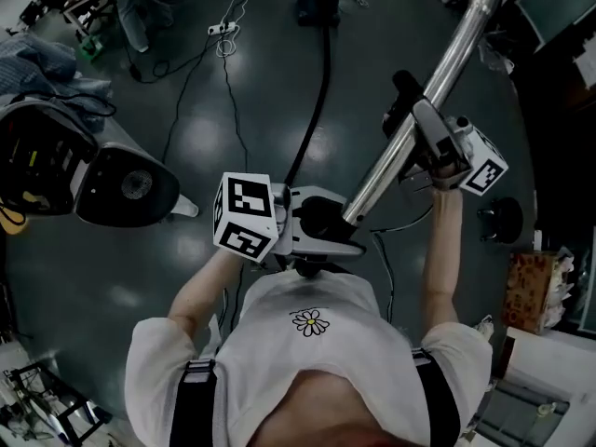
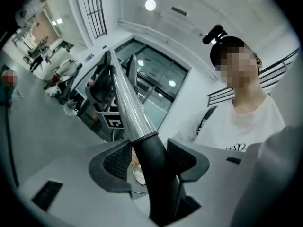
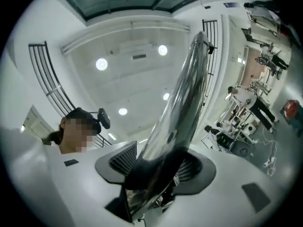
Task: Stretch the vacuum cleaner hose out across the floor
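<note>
Head view runs dim, the dark floor (image 1: 84, 277) catching soft pools of glare. Both gripper views come in brighter under round ceiling lamps (image 3: 102, 64), fisheye bending the edges (black corners all round), and the chrome tube (image 3: 187, 89) smears with blur.

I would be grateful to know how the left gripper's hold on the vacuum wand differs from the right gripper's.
The left gripper grips the black handle end; the right gripper grips the chrome tube farther up. The left gripper sits close to the person's chest; the right gripper is held out to the side. Both are shut on the same slanted wand.
</note>
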{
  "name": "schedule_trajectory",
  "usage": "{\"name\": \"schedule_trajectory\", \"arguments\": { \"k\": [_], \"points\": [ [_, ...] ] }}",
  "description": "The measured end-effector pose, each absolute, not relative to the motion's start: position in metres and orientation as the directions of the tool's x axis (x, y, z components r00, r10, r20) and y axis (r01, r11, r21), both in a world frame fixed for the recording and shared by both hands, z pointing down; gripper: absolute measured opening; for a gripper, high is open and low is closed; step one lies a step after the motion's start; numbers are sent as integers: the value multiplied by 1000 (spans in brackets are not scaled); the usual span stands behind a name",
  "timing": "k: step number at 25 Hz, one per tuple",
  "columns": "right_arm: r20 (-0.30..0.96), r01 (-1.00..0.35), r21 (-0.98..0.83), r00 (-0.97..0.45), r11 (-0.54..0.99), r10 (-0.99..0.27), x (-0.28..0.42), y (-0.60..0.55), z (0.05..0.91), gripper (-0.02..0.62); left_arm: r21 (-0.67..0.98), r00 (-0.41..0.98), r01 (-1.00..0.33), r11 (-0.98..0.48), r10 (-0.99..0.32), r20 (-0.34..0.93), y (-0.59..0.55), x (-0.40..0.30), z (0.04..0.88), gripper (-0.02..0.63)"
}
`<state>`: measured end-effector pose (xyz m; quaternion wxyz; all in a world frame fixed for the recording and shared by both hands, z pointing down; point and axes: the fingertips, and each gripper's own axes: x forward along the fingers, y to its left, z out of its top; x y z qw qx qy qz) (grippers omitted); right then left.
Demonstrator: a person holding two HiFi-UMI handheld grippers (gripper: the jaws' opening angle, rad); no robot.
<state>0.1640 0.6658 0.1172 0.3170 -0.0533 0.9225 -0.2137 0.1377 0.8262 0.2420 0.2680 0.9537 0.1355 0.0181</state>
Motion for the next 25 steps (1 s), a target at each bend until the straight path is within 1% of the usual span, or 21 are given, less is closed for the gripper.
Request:
{"name": "schedule_trajectory", "arguments": {
  "k": [2,3,4,6,7,8,9,10,12,14,17,21,25],
  "points": [
    [-531,-32,-397,-807,917,-258,177,704,132,238,539,931,329,-776,361,-50,863,150,261,216],
    [-488,-82,-382,-828,920,-277,178,717,141,239,580,921,361,-730,379,-95,870,150,270,215],
    [-437,-133,-365,-849,921,-296,175,728,149,239,639,913,390,-663,367,-176,867,146,276,215],
    [-344,-201,-330,-885,922,-315,158,746,167,245,740,886,464,-487,254,-388,842,127,273,212],
    [-314,-211,-318,-897,924,-312,147,755,175,247,755,860,506,-417,184,-475,827,116,266,206],
    [-296,-214,-308,-904,927,-308,138,763,180,247,752,839,536,-384,139,-527,816,107,260,187],
    [-292,-218,-297,-906,930,-306,132,769,183,247,743,834,541,-394,135,-535,812,103,255,182],
    [-300,-220,-285,-904,933,-305,129,774,182,247,730,848,520,-443,166,-504,813,105,253,181],
    [-332,-223,-263,-892,939,-306,129,782,174,247,674,880,472,-568,254,-402,826,110,250,183],
    [-358,-232,-254,-879,939,-314,131,785,164,247,617,884,466,-634,308,-351,834,108,244,183],
    [-367,-243,-251,-872,937,-324,132,785,157,247,588,904,425,-688,288,-317,833,105,240,183],
    [-346,-251,-252,-879,935,-329,136,785,159,247,577,920,383,-721,239,-312,836,115,238,183],
    [-323,-257,-254,-886,933,-332,135,788,165,247,559,926,368,-743,238,-292,846,125,237,183]
  ]
}}
